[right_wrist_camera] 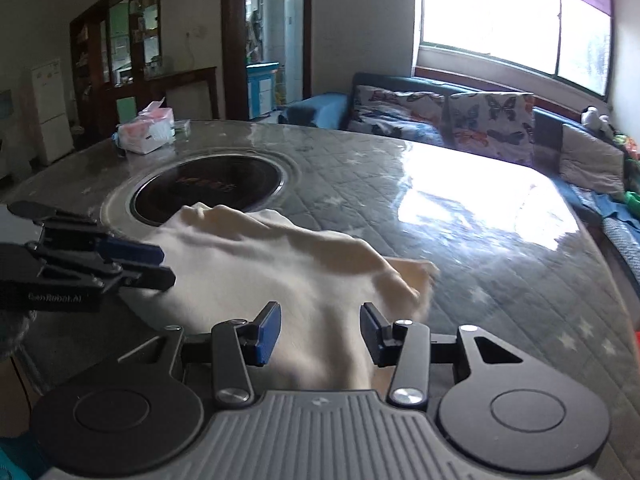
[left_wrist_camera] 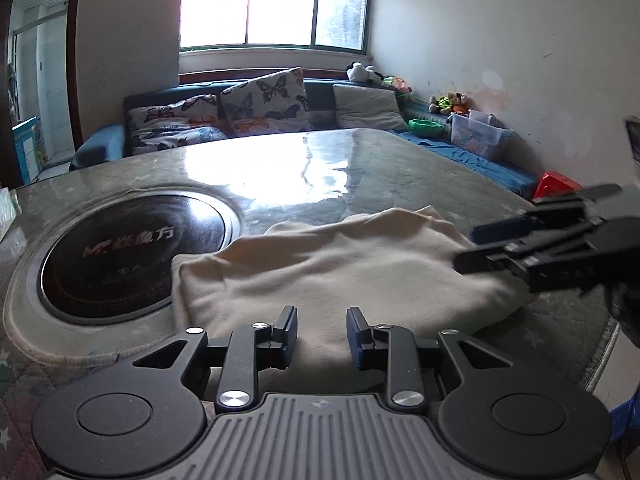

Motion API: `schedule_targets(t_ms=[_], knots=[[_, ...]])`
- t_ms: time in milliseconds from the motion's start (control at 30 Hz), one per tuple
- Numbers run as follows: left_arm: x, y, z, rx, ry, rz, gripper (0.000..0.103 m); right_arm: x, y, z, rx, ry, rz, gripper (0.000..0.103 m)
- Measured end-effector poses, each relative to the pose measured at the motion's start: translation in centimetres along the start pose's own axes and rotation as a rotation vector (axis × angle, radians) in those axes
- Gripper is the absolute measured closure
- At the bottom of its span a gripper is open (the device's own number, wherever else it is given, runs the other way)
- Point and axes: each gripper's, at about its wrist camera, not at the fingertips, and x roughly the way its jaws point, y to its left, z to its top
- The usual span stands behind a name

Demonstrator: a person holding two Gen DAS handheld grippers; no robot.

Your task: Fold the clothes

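A cream garment (left_wrist_camera: 340,268) lies folded and rumpled on the round table, its left corner over the rim of the black cooktop (left_wrist_camera: 136,248). My left gripper (left_wrist_camera: 322,320) stands open at the garment's near edge, the cloth lying under and between its fingers. My right gripper (left_wrist_camera: 466,248) comes in from the right, over the garment's right end. In the right wrist view the garment (right_wrist_camera: 260,260) runs between the open fingers of my right gripper (right_wrist_camera: 320,328). My left gripper (right_wrist_camera: 168,266) is at the garment's left side.
The table (left_wrist_camera: 400,168) has a grey quilted star-pattern cover under a glossy sheet. A tissue pack (right_wrist_camera: 146,132) sits at its far left edge. A sofa with butterfly cushions (left_wrist_camera: 264,100) stands behind, and a red stool (left_wrist_camera: 556,184) is at the right.
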Motion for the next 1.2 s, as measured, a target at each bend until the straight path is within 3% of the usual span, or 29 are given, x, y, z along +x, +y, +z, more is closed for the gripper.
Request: schedule_targets(t_ms=[467, 600, 867, 967, 1200], knots=[[-0.3, 1.2, -0.3, -0.038, -0.002, -0.007, 0.070, 8.7, -1.2, 4.0, 0.024, 0.086, 0.021, 0.066], [-0.5, 1.6, -0.2, -0.048, -0.008, -0.007, 0.068, 8.3, -0.2, 4.8, -0.015, 0.069, 0.033, 0.065], [-0.6, 2.3, -0.7, -0.077, -0.005, -0.013, 0.068, 9.9, 3.7, 6.8, -0.117, 0.077, 0.137, 0.066], [-0.7, 2.5, -0.8, -0.086, -0.008, -0.022, 0.068, 10.9, 4.1, 7.1, -0.124, 0.085, 0.136, 0.075], [-0.8, 2.7, -1.2, -0.097, -0.011, -0.036, 0.068, 13.1, 5.2, 8.0, -0.139, 0.102, 0.132, 0.075]])
